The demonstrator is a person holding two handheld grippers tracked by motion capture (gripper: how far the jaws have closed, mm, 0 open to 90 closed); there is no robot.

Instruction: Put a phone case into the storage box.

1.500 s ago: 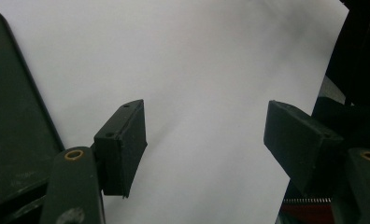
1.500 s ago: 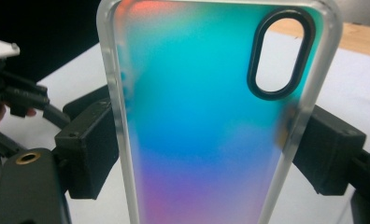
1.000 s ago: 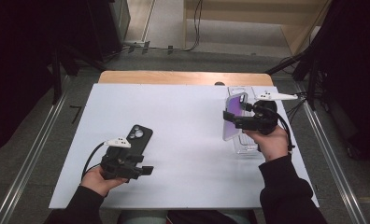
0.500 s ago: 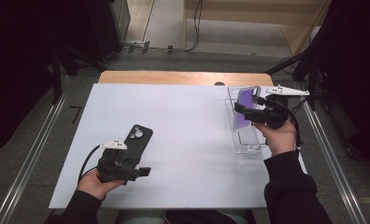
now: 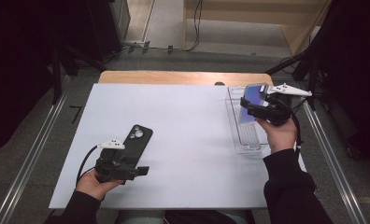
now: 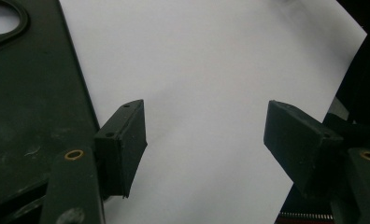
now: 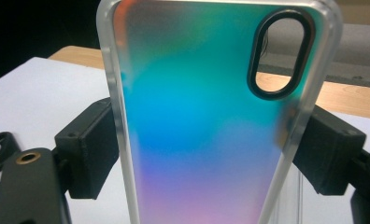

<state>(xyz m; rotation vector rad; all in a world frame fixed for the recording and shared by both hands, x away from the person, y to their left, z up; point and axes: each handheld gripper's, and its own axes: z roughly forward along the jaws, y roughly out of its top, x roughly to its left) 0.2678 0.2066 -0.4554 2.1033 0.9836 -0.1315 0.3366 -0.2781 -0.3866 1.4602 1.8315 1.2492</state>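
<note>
Low in the high view, at lower left, the left gripper (image 5: 127, 169) sits on the white table (image 5: 188, 140) in the person's left hand (image 5: 95, 181). In the left gripper view its jaws stand wide apart with bare table between them, and the black case (image 6: 29, 102) lies flat at the left of the frame, just outside the left jaw. In the high view that black case (image 5: 137, 140) lies just beyond the gripper, camera cutout at its far end.

Farther up and at the right of the high view, the right hand (image 5: 279, 133) holds the right gripper (image 5: 248, 103) above the clear tray (image 5: 245, 142), which stands near the table's right edge. Its jaws clamp the iridescent case (image 5: 253, 100), lifted clear of the tray. In the right gripper view the iridescent case (image 7: 211, 116) stands upright between the two jaws, pinched by its frosted side rims, its oval camera cutout at upper right. Beyond it shows the table's wooden edge (image 7: 351, 100).
</note>
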